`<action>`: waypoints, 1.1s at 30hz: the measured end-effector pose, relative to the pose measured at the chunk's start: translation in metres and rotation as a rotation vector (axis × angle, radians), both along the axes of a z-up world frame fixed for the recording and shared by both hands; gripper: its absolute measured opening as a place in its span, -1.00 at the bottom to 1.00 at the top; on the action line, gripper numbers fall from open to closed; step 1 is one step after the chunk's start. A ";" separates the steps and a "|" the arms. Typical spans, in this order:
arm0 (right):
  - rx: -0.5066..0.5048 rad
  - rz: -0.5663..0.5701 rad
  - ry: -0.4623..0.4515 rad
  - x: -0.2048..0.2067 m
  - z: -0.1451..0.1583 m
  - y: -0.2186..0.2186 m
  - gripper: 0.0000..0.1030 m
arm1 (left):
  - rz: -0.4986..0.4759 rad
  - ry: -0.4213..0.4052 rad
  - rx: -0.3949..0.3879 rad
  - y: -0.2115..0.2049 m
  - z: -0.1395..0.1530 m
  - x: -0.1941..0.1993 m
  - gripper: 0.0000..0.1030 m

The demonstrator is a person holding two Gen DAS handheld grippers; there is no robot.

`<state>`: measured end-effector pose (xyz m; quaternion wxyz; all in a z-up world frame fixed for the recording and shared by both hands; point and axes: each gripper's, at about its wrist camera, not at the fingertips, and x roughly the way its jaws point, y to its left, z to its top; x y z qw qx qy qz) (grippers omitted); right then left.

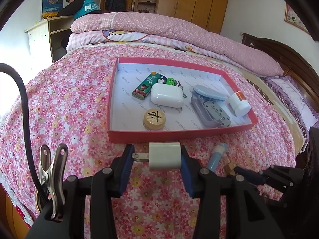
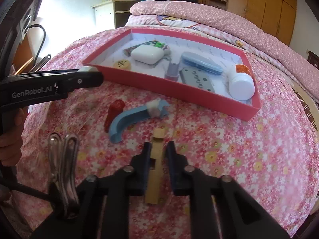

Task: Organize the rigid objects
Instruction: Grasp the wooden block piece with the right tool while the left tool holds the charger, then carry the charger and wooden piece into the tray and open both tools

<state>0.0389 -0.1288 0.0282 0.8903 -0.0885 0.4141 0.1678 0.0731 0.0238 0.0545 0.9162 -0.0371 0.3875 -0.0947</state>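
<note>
My left gripper [image 1: 157, 156] is shut on a white USB charger plug [image 1: 165, 156], held just in front of the near wall of the red tray [image 1: 179, 134]. The left gripper also shows in the right wrist view [image 2: 93, 73], by the tray's near left corner. My right gripper [image 2: 158, 149] is partly open around a wooden block piece [image 2: 154, 167] that lies on the bedspread; the left finger touches it, the right one stands apart. In the tray lie a white earbud case [image 1: 167, 98], a wooden chess piece [image 1: 154, 119], a lighter [image 1: 146, 87], a grey-blue case [image 1: 209, 103] and a white bottle [image 1: 239, 104].
A blue curved plastic piece [image 2: 131, 119] and a red object [image 2: 114, 111] lie on the floral bedspread [image 2: 239, 149] between the tray and my right gripper. Folded quilts [image 1: 159, 27] lie behind the tray. A person sits at a desk at the back left [image 1: 79, 2].
</note>
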 end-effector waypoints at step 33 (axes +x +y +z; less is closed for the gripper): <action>0.196 -0.072 -0.065 0.050 0.059 -0.044 -0.76 | -0.030 -0.018 -0.008 -0.011 0.024 0.055 -0.11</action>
